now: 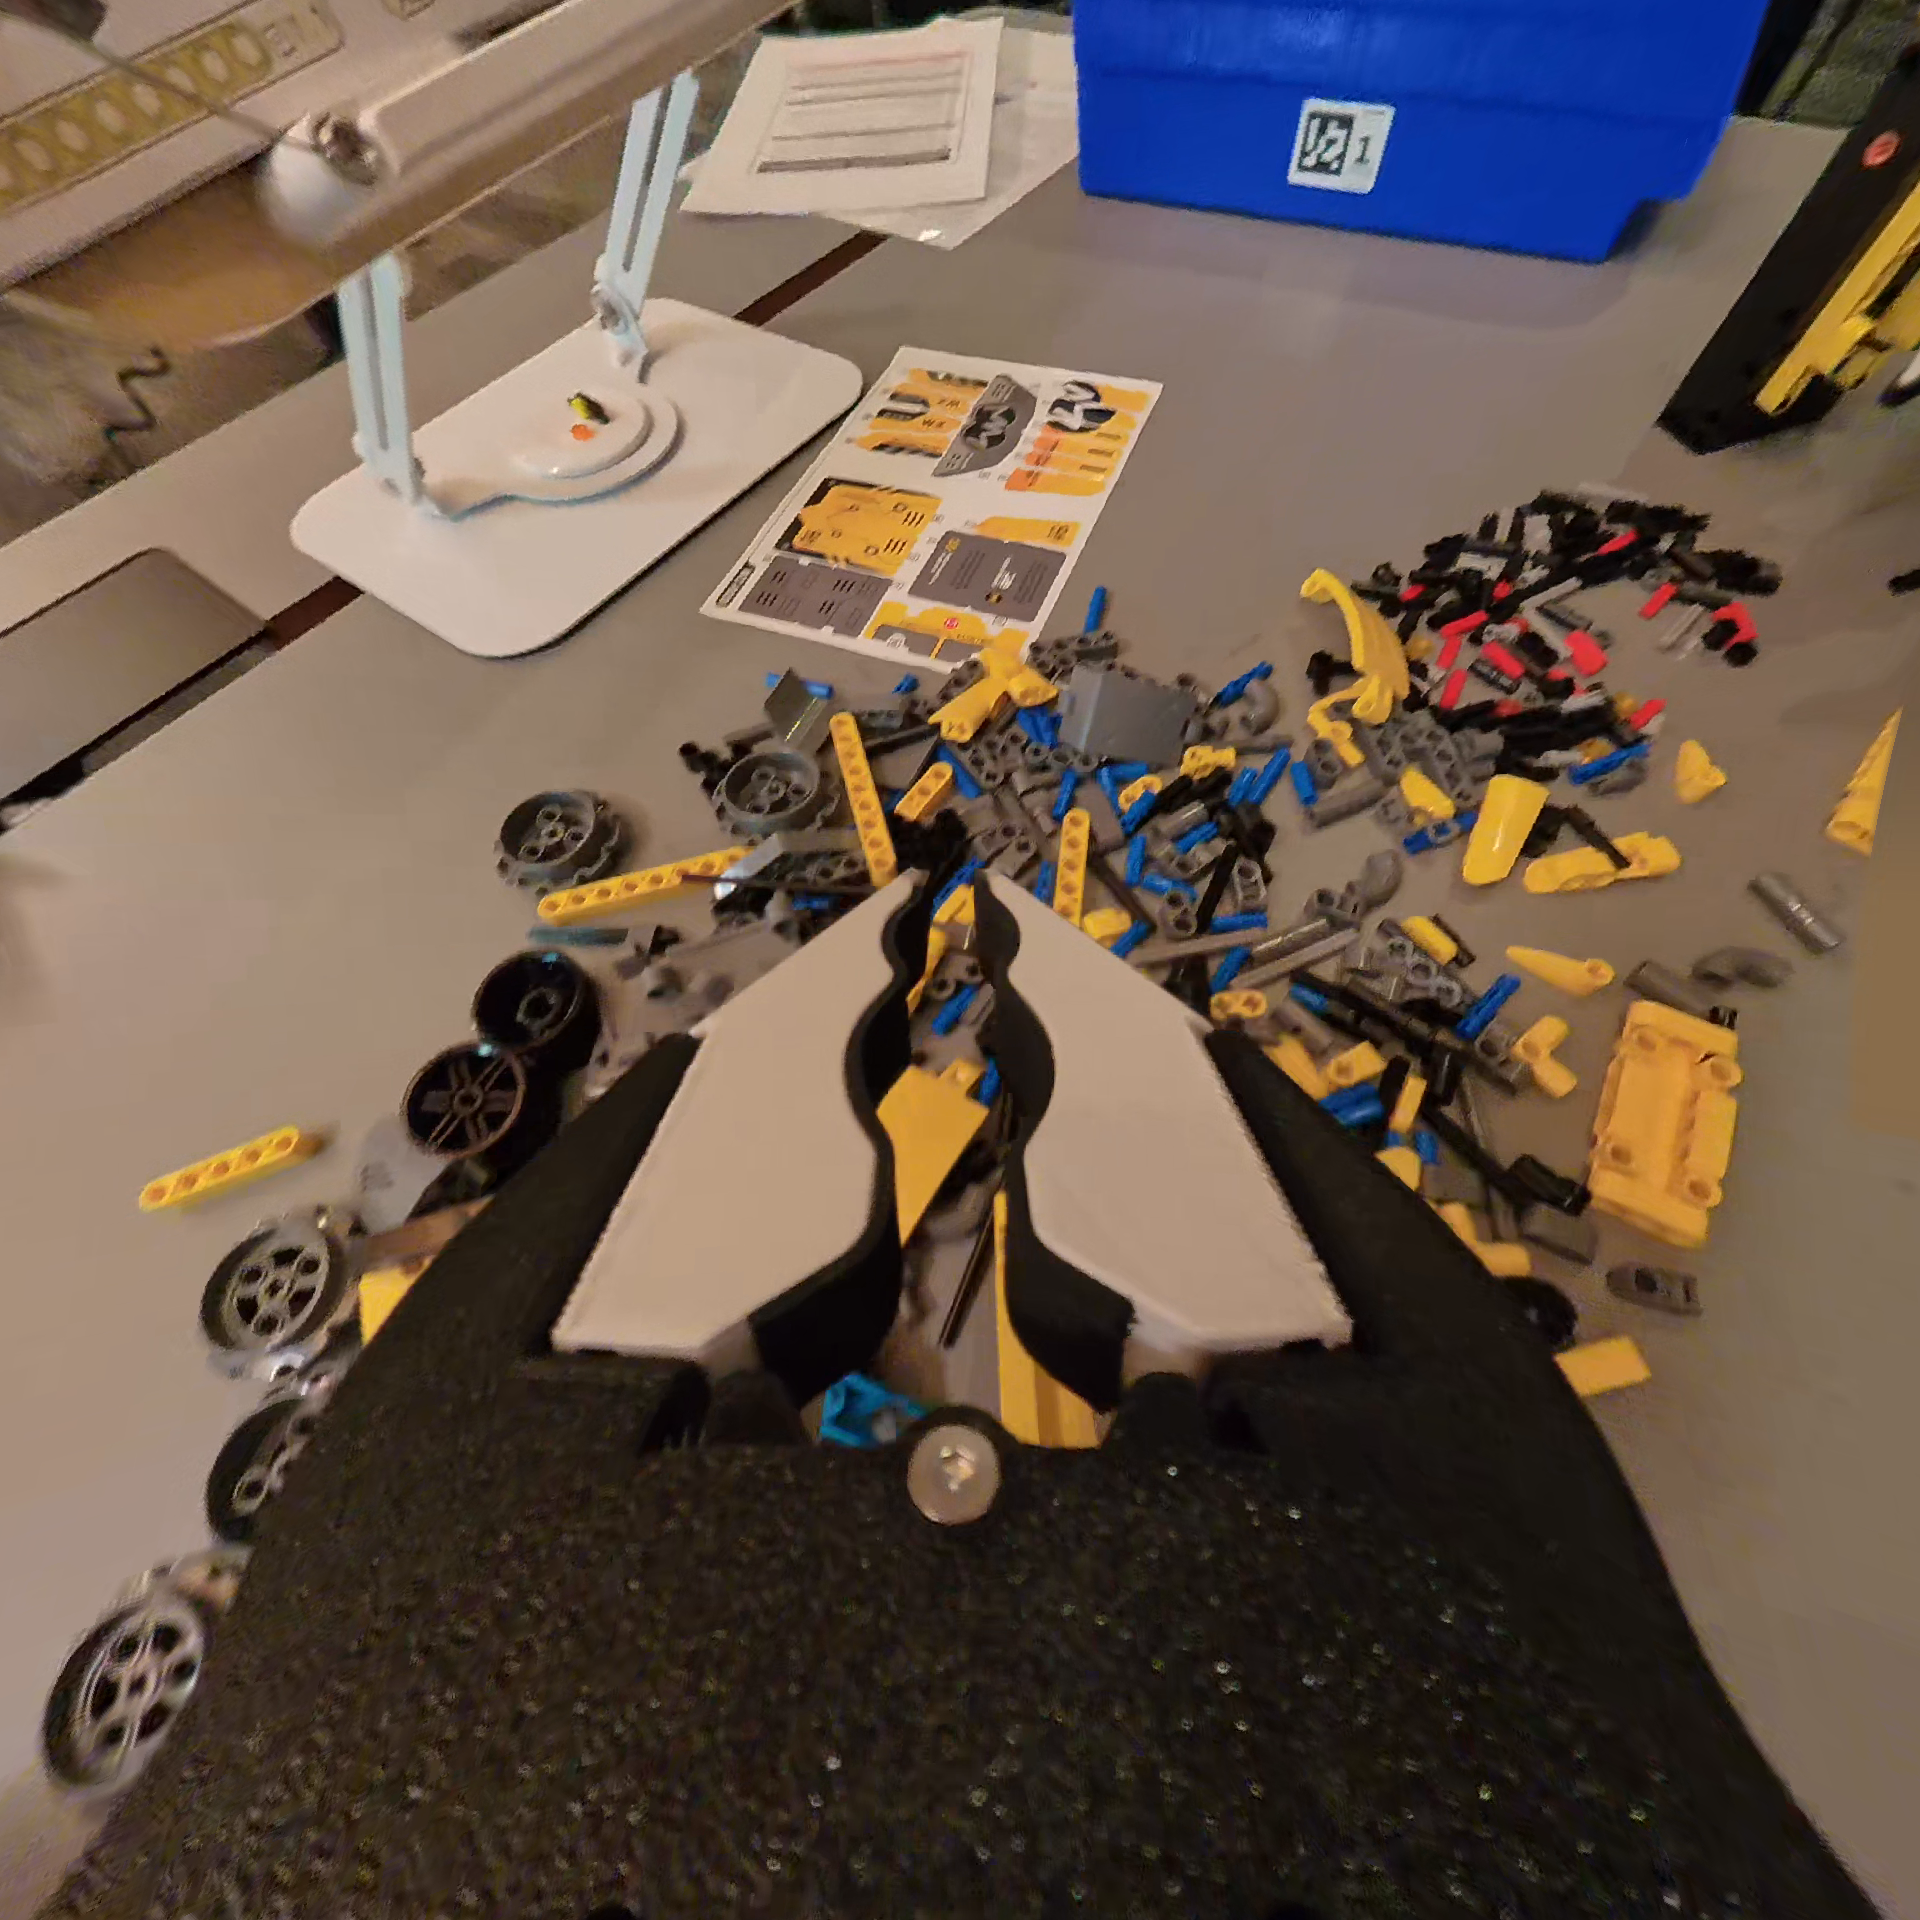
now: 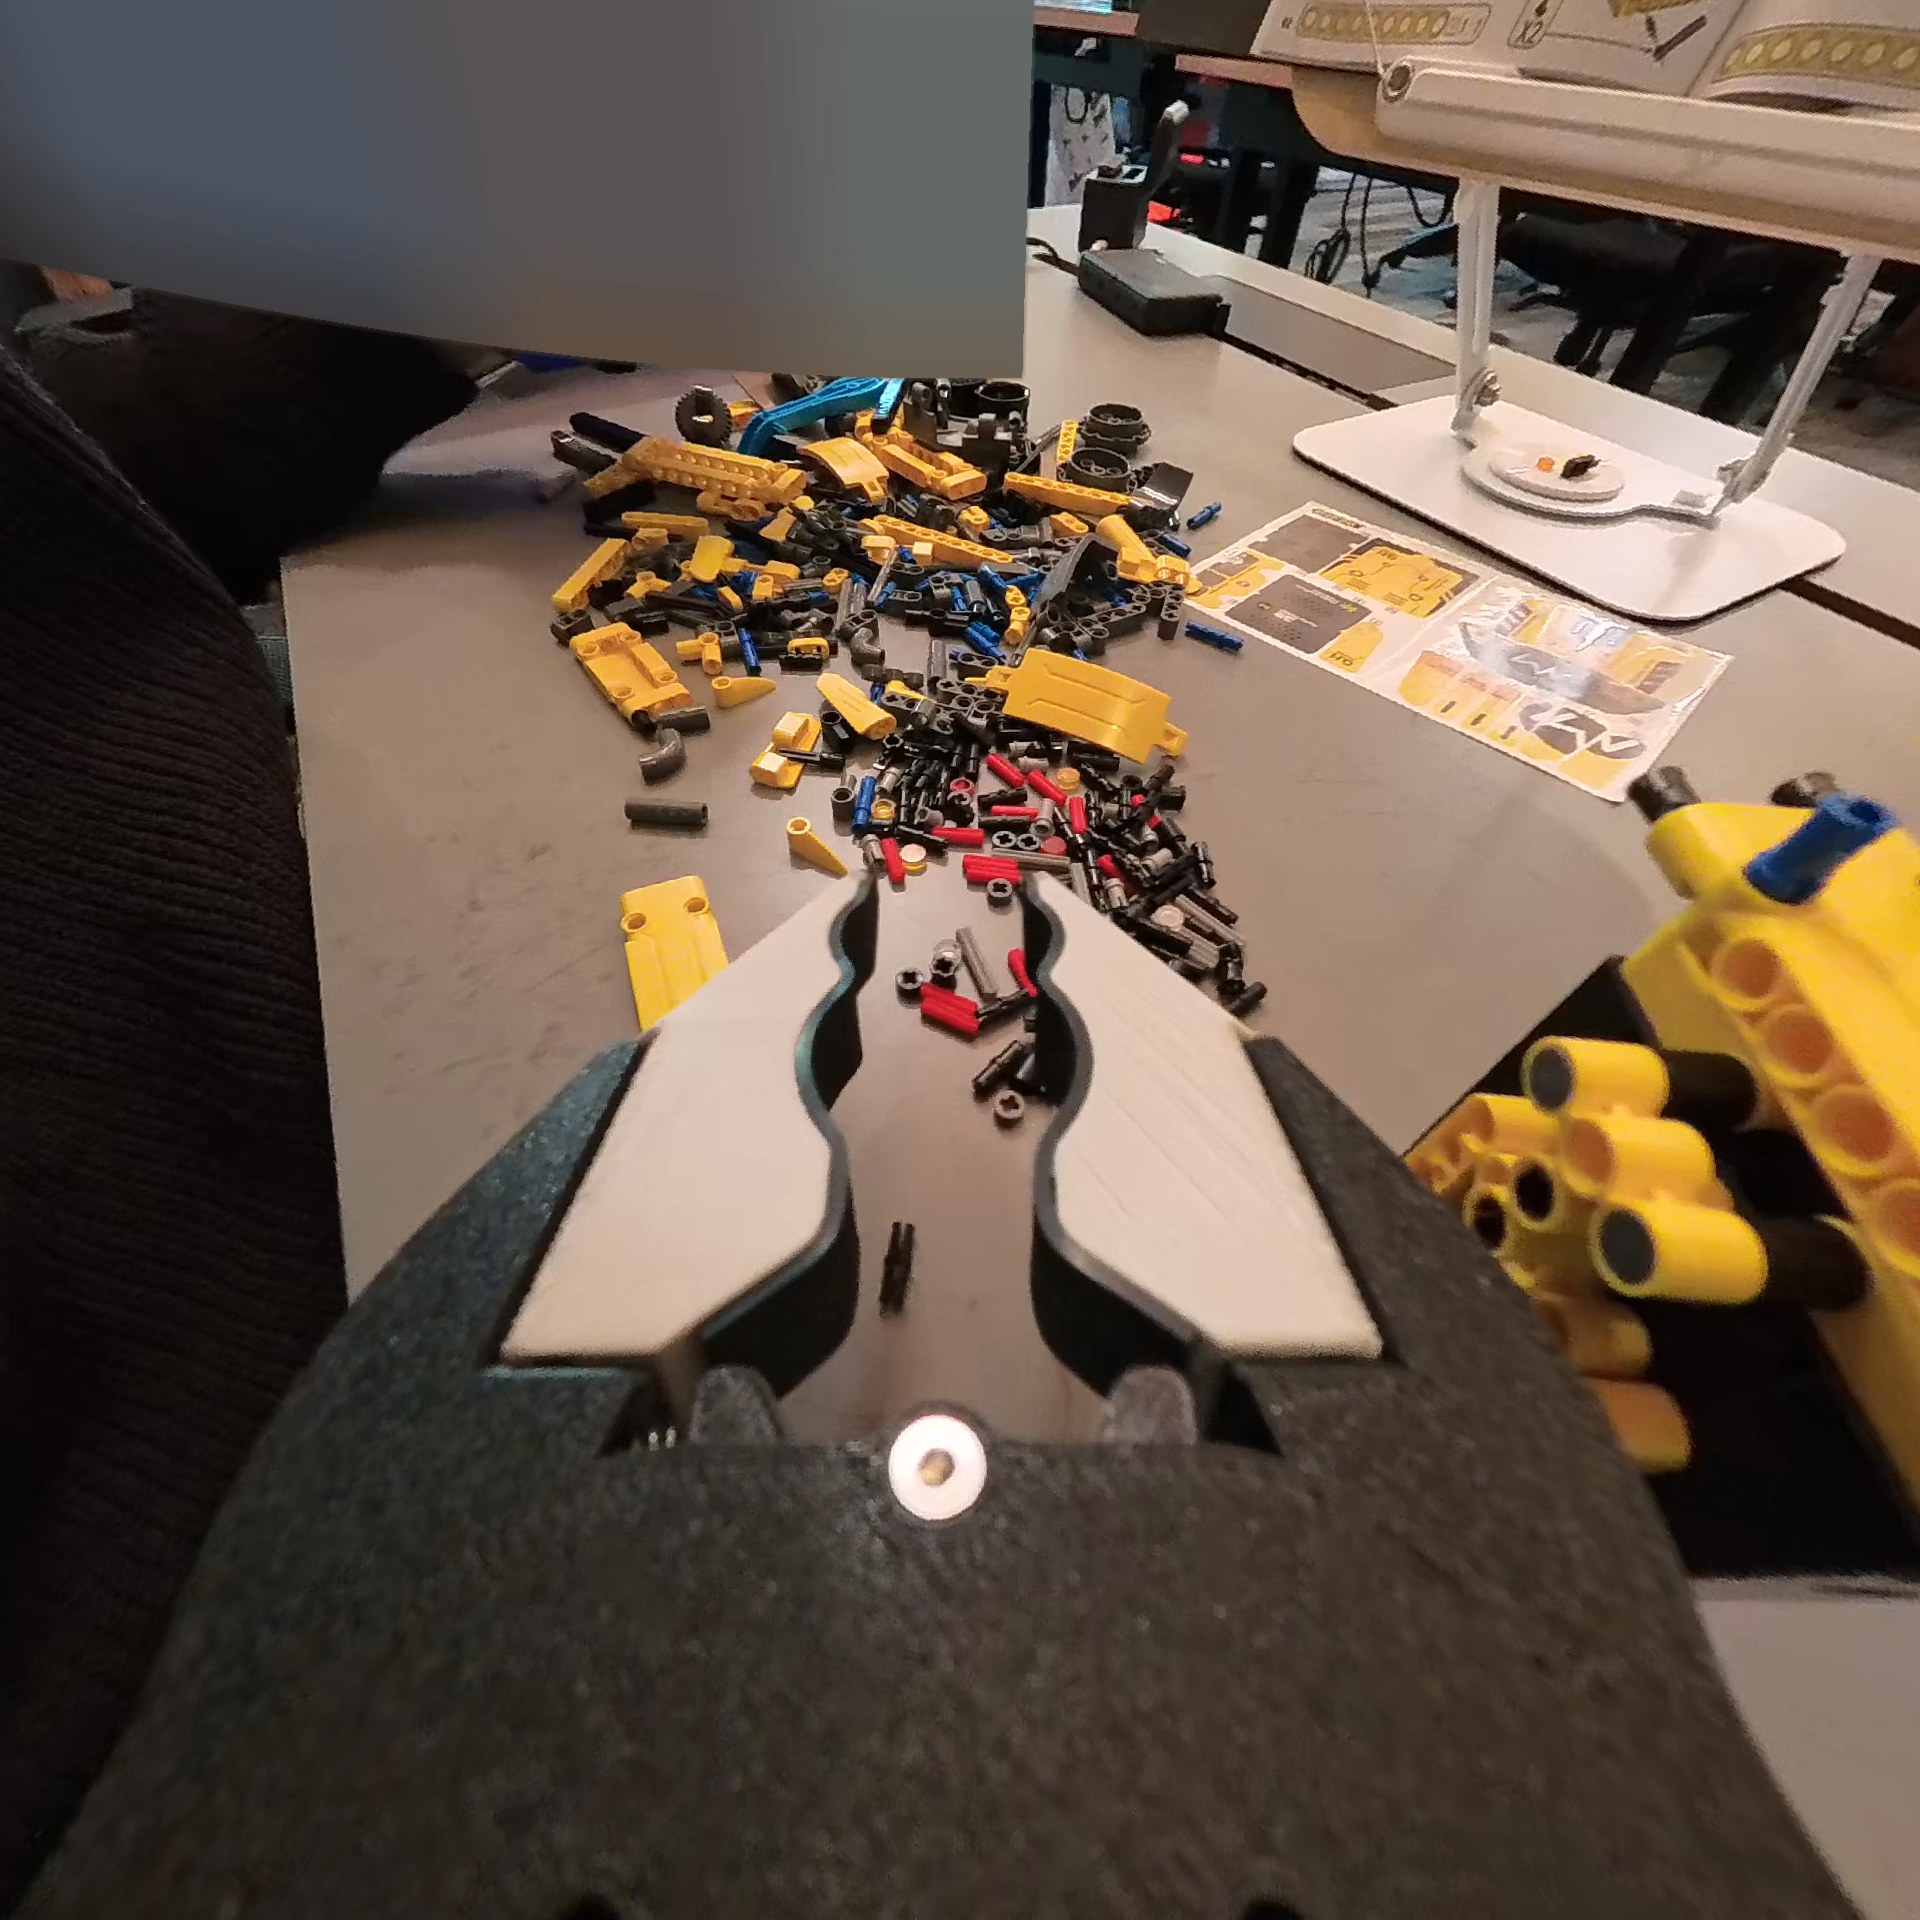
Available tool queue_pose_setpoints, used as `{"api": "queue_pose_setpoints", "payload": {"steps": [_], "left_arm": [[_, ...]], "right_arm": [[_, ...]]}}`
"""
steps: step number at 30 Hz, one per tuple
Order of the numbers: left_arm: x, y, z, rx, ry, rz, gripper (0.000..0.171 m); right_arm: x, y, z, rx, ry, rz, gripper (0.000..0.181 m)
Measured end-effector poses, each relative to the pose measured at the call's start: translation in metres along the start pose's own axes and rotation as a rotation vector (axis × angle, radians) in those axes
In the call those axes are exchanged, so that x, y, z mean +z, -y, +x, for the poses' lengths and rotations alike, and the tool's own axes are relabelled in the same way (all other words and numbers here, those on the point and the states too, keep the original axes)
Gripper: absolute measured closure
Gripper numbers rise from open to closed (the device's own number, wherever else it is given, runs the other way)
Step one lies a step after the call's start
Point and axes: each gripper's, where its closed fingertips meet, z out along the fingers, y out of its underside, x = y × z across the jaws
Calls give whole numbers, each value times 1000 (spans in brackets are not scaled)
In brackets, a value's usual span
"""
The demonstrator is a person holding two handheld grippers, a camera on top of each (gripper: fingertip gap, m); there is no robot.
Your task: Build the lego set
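Nearest on the grey table, the left gripper hangs low over the near-left part of a heap of building pieces. Its fingers are drawn almost together, with only a thin slit between the tips. Dark parts lie right at those tips, and I cannot tell whether one is nipped there. Several wheels lie just to its left. These would roll if nudged, and the body of the gripper is close enough to sweep them towards the near edge.

The right gripper is parted about halfway and holds nothing. Between its fingers, on the table, lie small red and black pins, with one black pin lying alone nearer the camera. The pins are tiny, round and crowded, so closing here could catch two at once, or squeeze one out sideways and scatter it.

Close on the right stands a yellow built assembly with a blue peg on top. A sideways swing of the right gripper could strike it and loosen pressed joints. A yellow panel lies just left of the fingers, and a dark knitted sleeve fills the left edge.

Farther off, a sticker sheet lies flat beyond the heap, touching its far edge, so pieces pushed that way could slide onto it. Past it stand a white stand at far left and a blue bin at far right.
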Motion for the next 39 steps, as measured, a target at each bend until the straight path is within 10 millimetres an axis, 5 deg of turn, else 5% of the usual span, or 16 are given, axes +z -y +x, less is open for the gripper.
{"api": "queue_pose_setpoints", "payload": {"steps": [5,16,23,26,28,39], "left_arm": [[-13,-8,-6,-54,9,28,166],[-5,-20,-6,-74,16,-31,164],[-8,-15,-17,-196,33,17,135],[-8,-16,-26,-247,61,23,91],[-8,-17,-31,-260,89,19,77],[9,-60,-38,-204,169,-220,71]], "right_arm": [[0,0,4,10,-14,-1,154],[-1,0,9,27,-36,4,154],[-2,0,13,35,-52,4,154],[-2,0,13,44,-51,7,154],[-2,0,14,49,-49,8,154],[-2,0,15,54,-46,9,154]]}}
